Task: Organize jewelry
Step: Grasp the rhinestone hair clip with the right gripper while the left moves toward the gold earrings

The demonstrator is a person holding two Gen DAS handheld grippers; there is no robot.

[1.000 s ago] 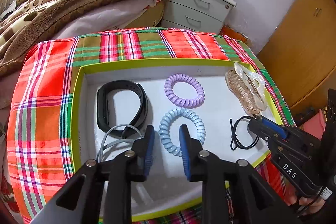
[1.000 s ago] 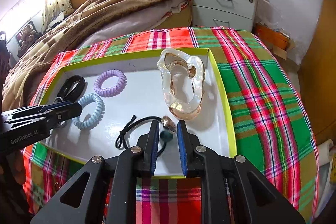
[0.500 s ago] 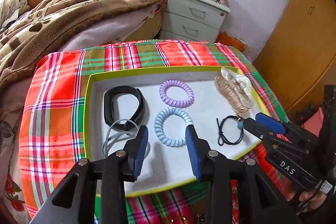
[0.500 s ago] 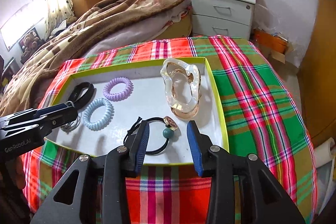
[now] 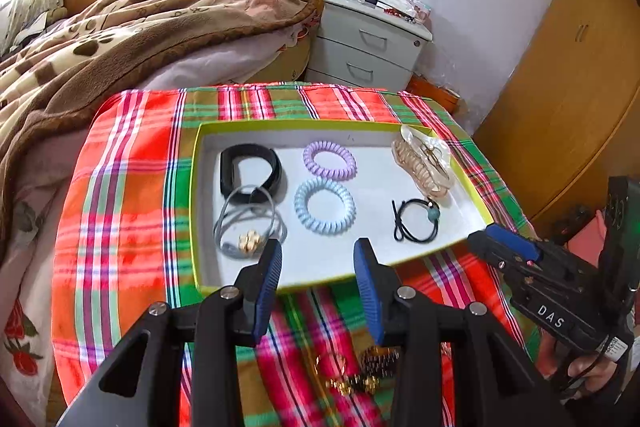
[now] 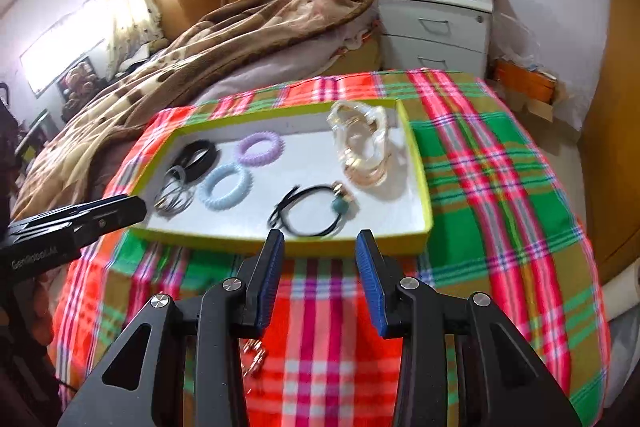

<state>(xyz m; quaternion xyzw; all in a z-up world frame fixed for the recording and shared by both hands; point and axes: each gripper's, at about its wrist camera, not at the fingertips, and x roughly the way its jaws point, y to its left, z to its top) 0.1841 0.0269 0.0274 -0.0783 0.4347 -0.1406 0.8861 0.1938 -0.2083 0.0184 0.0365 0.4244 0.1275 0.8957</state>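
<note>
A green-rimmed tray (image 5: 195,187) (image 6: 418,171) with a white floor lies on the plaid cloth. In it are a black band (image 5: 248,167), a grey hair tie with a gold charm (image 5: 250,223), a purple coil tie (image 5: 329,159), a blue coil tie (image 5: 325,205) (image 6: 226,187), a clear claw clip (image 5: 424,163) (image 6: 362,149) and a black hair tie with a teal bead (image 5: 416,219) (image 6: 316,211). My left gripper (image 5: 318,259) hangs open over the tray's near edge, holding nothing. My right gripper (image 6: 320,251) is open and empty just short of the tray's near rim.
Gold jewelry (image 5: 360,371) lies on the cloth in front of the tray, under the left gripper; a small gold piece (image 6: 254,351) shows below the right one. A bed with a brown blanket (image 5: 120,39) and a grey nightstand (image 5: 368,43) stand behind.
Both grippers opened wider and drew back and up from the tray. The grey tie with the gold charm and the black tie with the bead now lie free on the tray floor.
</note>
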